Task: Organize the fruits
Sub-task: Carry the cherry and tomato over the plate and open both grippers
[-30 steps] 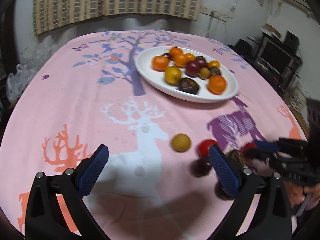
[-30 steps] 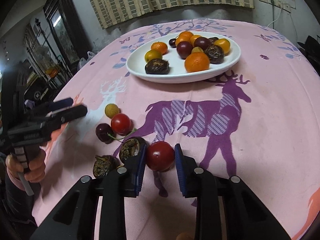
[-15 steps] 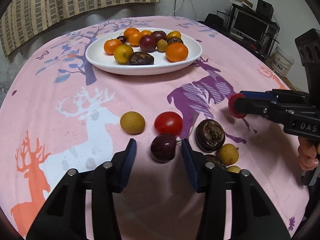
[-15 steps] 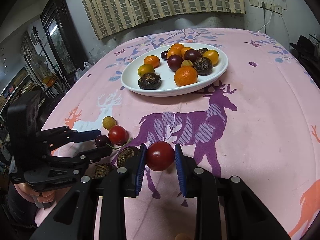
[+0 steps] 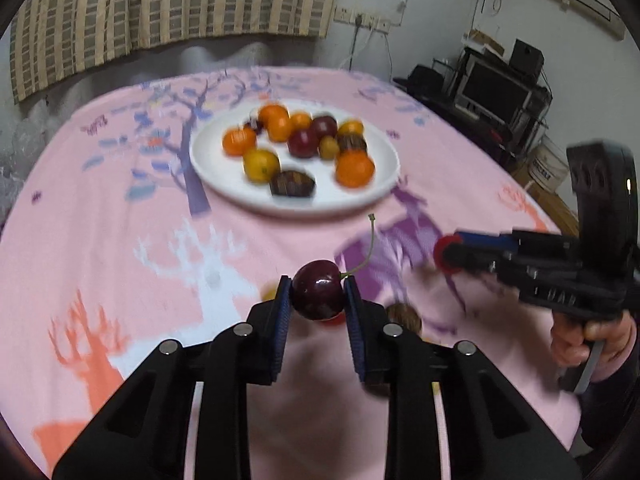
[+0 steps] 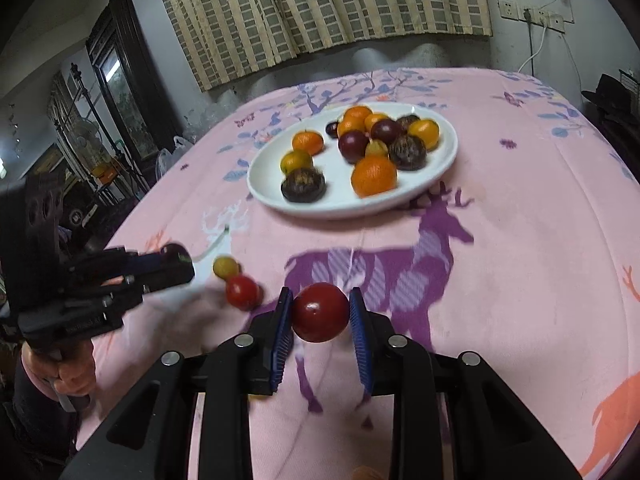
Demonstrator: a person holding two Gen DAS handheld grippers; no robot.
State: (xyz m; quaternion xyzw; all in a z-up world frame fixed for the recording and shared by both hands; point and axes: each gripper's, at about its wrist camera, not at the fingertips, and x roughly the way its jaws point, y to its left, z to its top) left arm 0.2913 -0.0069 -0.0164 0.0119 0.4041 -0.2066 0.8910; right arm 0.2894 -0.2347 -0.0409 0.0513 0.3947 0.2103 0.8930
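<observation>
My left gripper [image 5: 318,298] is shut on a dark cherry [image 5: 317,295] with a long stem and holds it above the pink tablecloth. My right gripper [image 6: 320,313] is shut on a red cherry tomato [image 6: 320,312], also lifted. A white plate [image 5: 360,200] with several oranges, plums and dark fruits stands at the far middle of the table; it also shows in the right wrist view [image 6: 444,160]. On the cloth lie a second red tomato [image 6: 242,292] and a small yellow fruit [image 6: 225,267].
The right gripper shows in the left wrist view [image 5: 448,254] at the right, hand-held. The left gripper shows in the right wrist view [image 6: 176,262] at the left. A brown fruit [image 5: 404,316] lies just behind my left fingers. Shelves and a screen stand beyond the table's right edge.
My left gripper closed on the dark cherry and lifted it off the cloth. My right gripper rose further with the red tomato, moving toward the plate.
</observation>
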